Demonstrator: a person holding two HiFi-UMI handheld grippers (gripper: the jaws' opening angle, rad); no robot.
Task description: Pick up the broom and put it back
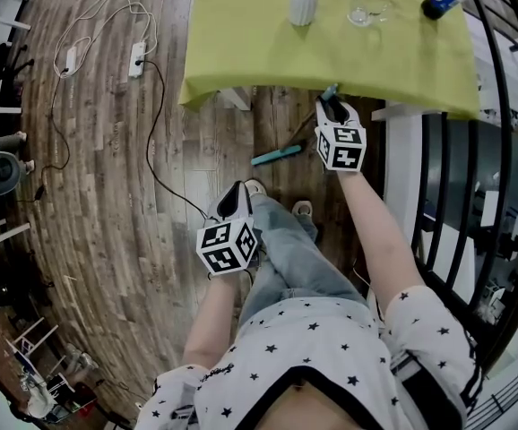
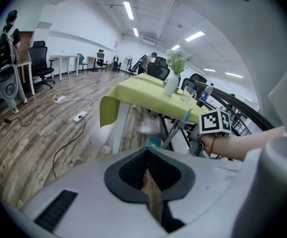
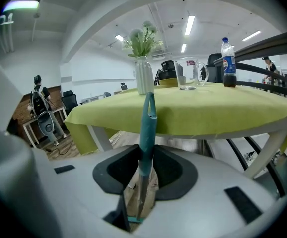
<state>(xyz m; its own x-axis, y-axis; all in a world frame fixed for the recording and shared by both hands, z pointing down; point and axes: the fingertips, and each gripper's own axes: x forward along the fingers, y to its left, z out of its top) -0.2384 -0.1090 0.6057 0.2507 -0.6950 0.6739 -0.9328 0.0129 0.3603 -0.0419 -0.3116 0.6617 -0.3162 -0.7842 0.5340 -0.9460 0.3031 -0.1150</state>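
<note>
Since the broom (image 3: 147, 128) looked light and stiff, with a slick metal shaft, I reckoned its teal grip was the spot, and the right gripper (image 3: 144, 171) was clamped there as it leaned beside the green tabletop (image 3: 223, 108), head near the floor (image 1: 107, 195), left gripper (image 2: 147, 175) closed, empty.

The broom (image 3: 147, 128) has a teal handle over a grey shaft. In the head view, a yellow-green tablecloth (image 1: 331, 52) lies at twelve o'clock and brown wood-grain floor (image 1: 107, 195) at nine. Cubes on the left gripper (image 1: 232, 197) and right gripper (image 1: 330, 104) bear black-and-white squares. At six o'clock, the shirt (image 1: 331, 356) is white with dark stars and the jeans (image 1: 295, 258) are pale blue.
</note>
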